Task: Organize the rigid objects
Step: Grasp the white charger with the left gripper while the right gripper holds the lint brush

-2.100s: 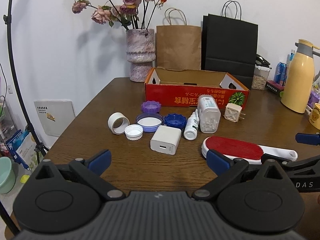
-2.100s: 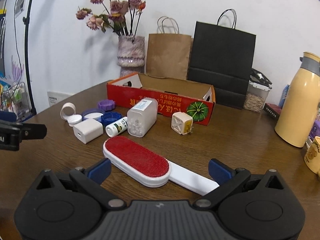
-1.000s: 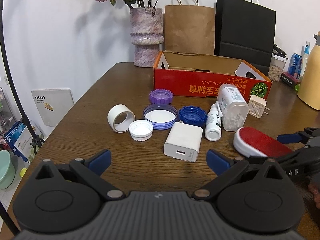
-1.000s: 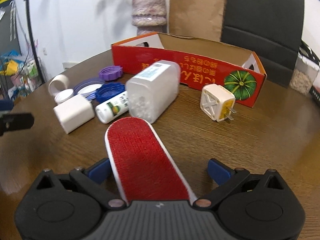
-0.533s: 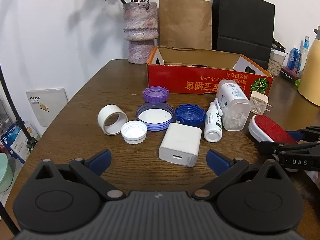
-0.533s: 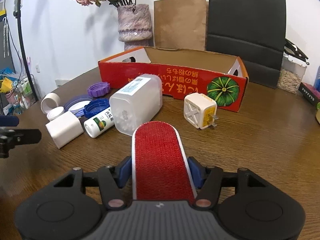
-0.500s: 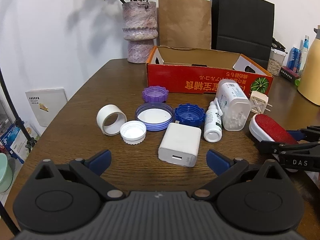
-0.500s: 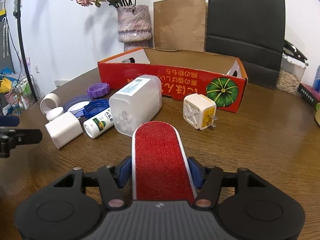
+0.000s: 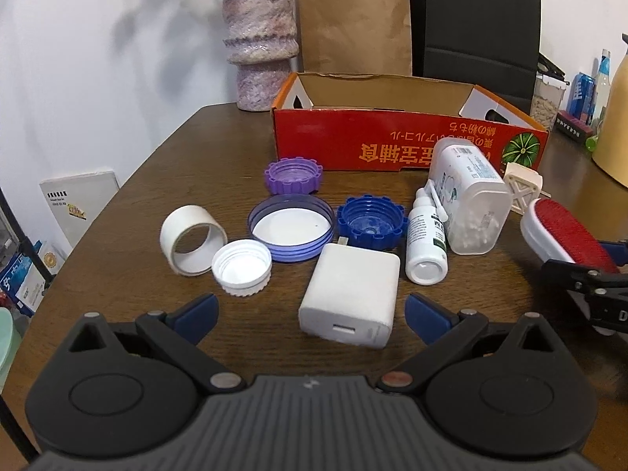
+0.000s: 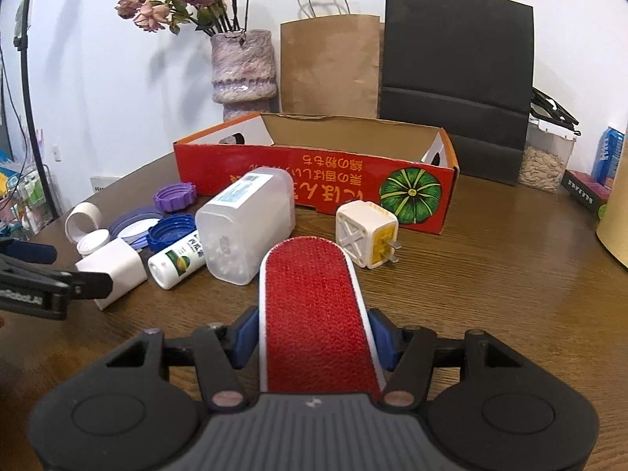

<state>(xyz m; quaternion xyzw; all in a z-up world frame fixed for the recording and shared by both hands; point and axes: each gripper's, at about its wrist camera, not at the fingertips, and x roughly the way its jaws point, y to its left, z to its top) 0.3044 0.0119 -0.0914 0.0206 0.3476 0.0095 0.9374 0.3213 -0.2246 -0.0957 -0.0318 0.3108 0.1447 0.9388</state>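
My right gripper point(image 10: 314, 333) is shut on a red lint brush point(image 10: 314, 306), its blue pads pressing both white edges; the brush head points toward the red cardboard box point(image 10: 314, 180). In the left wrist view the brush point(image 9: 565, 235) hangs at the far right. My left gripper point(image 9: 310, 310) stands open just in front of a white charger point(image 9: 353, 294), which lies between its fingertips without touching them. Behind the charger lie a dropper bottle point(image 9: 426, 243), a clear jar point(image 9: 467, 200), a blue lid point(image 9: 371, 221) and a plug adapter point(image 9: 522, 190).
A tape ring point(image 9: 190, 239), a white cap point(image 9: 241, 267), a large lid point(image 9: 291, 227) and a purple lid point(image 9: 293, 174) lie left of the charger. A vase point(image 9: 259, 43) and paper bags point(image 9: 353, 23) stand behind the box. A yellow flask point(image 9: 616, 117) is at the right.
My right gripper closed on the lint brush and raised its head off the table. My left gripper moved forward and lower, so the charger now lies between its fingers.
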